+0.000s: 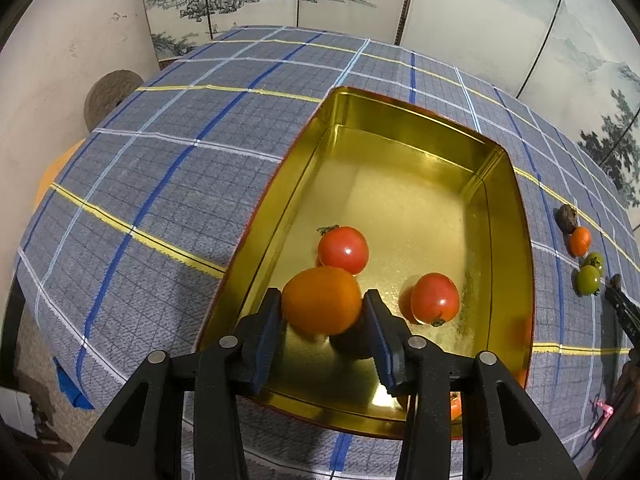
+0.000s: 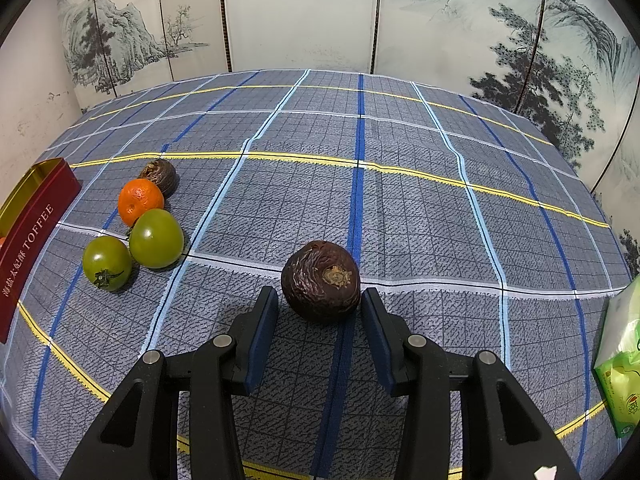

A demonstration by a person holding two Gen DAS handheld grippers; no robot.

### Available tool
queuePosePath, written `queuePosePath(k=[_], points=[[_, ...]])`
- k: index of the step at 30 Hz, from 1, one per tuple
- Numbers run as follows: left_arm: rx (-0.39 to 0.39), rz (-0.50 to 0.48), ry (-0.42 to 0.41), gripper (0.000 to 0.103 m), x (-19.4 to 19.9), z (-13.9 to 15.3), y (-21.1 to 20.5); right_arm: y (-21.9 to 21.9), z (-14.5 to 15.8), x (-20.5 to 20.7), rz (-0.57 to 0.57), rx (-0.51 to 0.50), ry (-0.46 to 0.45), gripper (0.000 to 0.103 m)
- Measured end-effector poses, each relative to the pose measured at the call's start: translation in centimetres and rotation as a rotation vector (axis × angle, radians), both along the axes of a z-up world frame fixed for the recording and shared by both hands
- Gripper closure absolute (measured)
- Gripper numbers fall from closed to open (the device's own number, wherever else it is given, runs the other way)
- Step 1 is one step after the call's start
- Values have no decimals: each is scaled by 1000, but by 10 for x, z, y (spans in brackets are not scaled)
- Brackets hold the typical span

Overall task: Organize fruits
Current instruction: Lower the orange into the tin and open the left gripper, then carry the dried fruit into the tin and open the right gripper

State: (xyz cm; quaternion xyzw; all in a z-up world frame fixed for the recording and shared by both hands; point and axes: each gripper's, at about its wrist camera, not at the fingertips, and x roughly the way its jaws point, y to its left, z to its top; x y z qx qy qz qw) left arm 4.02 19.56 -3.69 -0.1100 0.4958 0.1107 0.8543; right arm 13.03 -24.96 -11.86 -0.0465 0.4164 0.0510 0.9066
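My left gripper [image 1: 323,295] is closest to me, its two pads set against the flanks of an orange fruit [image 1: 322,300] low in the near left corner of the tin [image 1: 404,128]. I cannot tell whether the pads are pressing on it or merely flanking it. Two red tomatoes [image 1: 343,249] [image 1: 435,299] already lie on the tin floor just beyond it, so I judge this to be the drop-off step for the orange one. The tin sits by the near edge of the desk [image 2: 400,200]. My right gripper [image 2: 319,292] is released and empty. It hovers low with its fingertips either side of a dark wrinkled fruit [image 2: 320,280] that rests on the cloth toward the near edge, slightly ahead of the pads and not pinched. Nearer the tin, a cluster waits: two green tomatoes [image 2: 156,238] [image 2: 107,262], a mandarin [image 2: 141,201] and a second dark fruit [image 2: 160,176], touching or nearly so. A green packet [image 2: 620,360] lies at the right edge. Next, I would make sure the left jaws are clear of the orange fruit and lift straight out without nudging the tomatoes. Then I would push the right gripper a little further forward so the pads bracket the dark fruit's widest part before squeezing gently, since the skin looks soft and shrivelled.
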Motion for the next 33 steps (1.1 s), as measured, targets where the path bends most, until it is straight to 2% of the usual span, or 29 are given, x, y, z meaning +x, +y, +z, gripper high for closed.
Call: queuePosePath(k=[8,13,18,24,33], points=[[17,-5,-30,52,-2,11,-1,0,0,0,0,1,0,63],[52,-14,-60,51,-6,19,-7,-2,0,0,-5,2,-3,69],[90,-17,-96,45,-12,27,-11,-1,1,-1,-10,1,-4,70],[90,-20,-120,40,-17,31,-11,-2,2,-3,-30,3,-4,71],[74,-8,-141,29,-24,34,-8,4,31,-21,-31,23,-45,71]])
